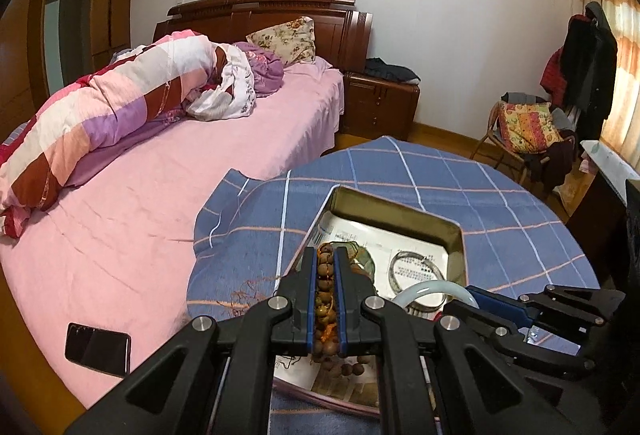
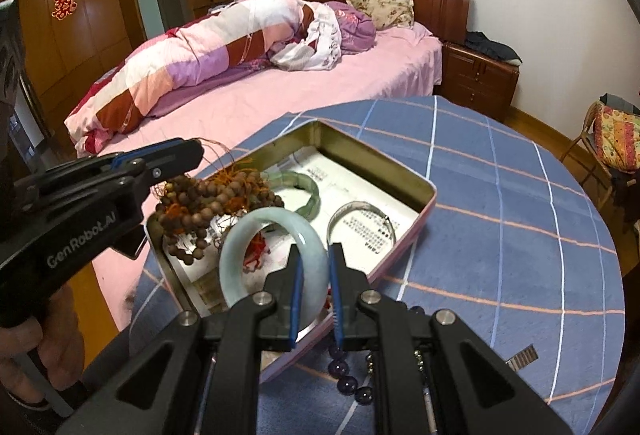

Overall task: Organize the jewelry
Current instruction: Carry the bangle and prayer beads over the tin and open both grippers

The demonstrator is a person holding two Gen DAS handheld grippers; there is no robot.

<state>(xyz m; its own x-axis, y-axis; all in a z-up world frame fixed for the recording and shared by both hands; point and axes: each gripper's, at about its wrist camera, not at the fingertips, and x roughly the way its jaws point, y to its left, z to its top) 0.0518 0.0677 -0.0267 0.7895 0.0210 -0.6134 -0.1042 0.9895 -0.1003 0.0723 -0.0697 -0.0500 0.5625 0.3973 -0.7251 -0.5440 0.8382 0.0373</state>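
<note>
I'm holding beads point(image 2: 208, 207) in L gripper point(image 1: 325, 255) and bangle point(image 2: 272, 259) in R gripper point(image 2: 316, 255), both right over the tin point(image 2: 416, 191).

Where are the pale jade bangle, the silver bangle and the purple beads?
pale jade bangle point(image 2: 256, 225): right wrist view, top of its arc.
silver bangle point(image 2: 362, 206): right wrist view, far rim.
purple beads point(image 2: 347, 383): right wrist view, one bead.
</note>
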